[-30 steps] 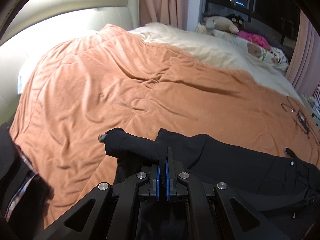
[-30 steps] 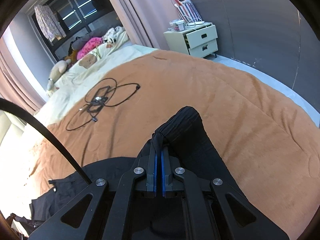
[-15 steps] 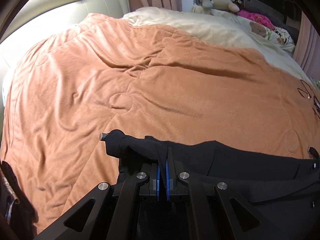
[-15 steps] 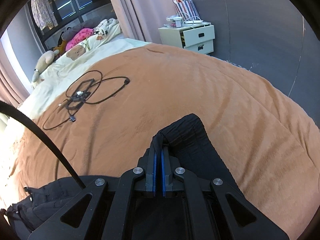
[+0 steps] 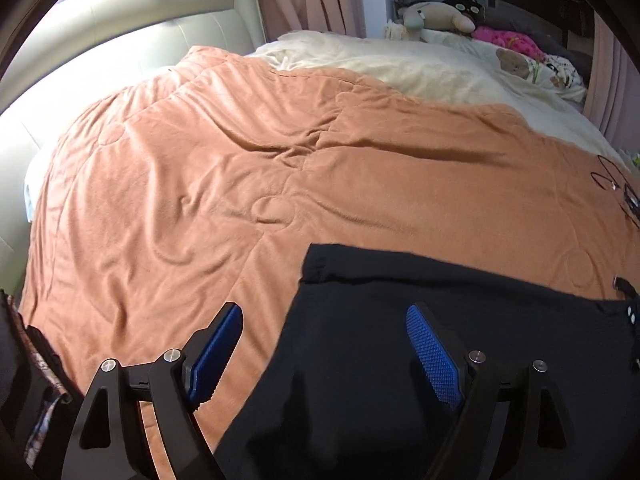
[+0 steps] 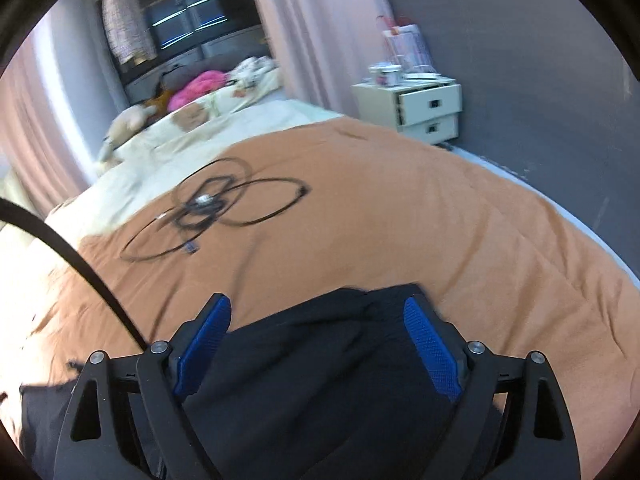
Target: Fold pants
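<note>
Black pants (image 5: 420,312) lie flat on the orange blanket (image 5: 224,184), stretching to the right, with the hem corner just ahead of my left gripper (image 5: 324,344). That gripper is open and empty, its blue pads (image 5: 432,352) spread over the cloth's left edge. In the right wrist view the pants (image 6: 320,360) lie under my right gripper (image 6: 316,332), which is open and empty, with the far edge of the cloth between its fingers.
A coiled black cable (image 6: 216,208) lies on the blanket beyond the pants. Cream bedding (image 5: 420,68) and stuffed toys (image 5: 436,14) are at the far side. A white nightstand (image 6: 420,108) stands by the grey wall. Dark clothing (image 5: 24,380) hangs at the left edge.
Both grippers were shut on pinched folds of the pants; both have opened and let go. The pants now lie flat on the blanket.
</note>
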Demonstrator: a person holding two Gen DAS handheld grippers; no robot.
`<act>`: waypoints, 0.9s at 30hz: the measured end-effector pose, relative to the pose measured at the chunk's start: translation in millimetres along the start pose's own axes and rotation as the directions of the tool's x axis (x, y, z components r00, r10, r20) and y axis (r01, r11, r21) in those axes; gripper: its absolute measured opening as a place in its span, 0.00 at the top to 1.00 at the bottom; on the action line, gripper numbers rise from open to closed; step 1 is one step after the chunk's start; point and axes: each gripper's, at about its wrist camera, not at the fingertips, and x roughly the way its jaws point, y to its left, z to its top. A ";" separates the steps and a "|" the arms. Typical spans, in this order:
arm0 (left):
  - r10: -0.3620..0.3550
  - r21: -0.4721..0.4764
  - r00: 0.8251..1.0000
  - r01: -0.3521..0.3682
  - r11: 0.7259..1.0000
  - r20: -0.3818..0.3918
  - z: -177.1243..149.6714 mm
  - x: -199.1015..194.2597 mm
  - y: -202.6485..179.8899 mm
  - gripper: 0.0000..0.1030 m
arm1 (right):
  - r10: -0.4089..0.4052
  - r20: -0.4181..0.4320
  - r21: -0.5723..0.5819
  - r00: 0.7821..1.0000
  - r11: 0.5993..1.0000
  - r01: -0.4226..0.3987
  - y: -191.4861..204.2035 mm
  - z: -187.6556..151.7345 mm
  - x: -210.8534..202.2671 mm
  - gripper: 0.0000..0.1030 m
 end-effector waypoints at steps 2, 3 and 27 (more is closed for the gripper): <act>0.012 0.008 1.000 -0.012 1.000 -0.008 -6.0 -7.4 8.5 0.17 | 0.026 -0.021 -0.061 0.999 0.998 -0.027 15.9 -8.2 -1.5 0.14; 0.011 0.007 1.000 -0.010 1.000 -0.016 -9.6 -10.8 14.5 0.17 | 0.034 -0.034 -0.096 0.999 0.995 -0.038 23.8 -12.3 -1.4 0.14; -0.109 -0.205 0.954 0.052 0.977 -0.281 -118.2 -4.9 94.0 0.57 | 0.141 -0.231 -0.519 0.963 0.819 -0.245 136.9 -30.4 57.1 0.26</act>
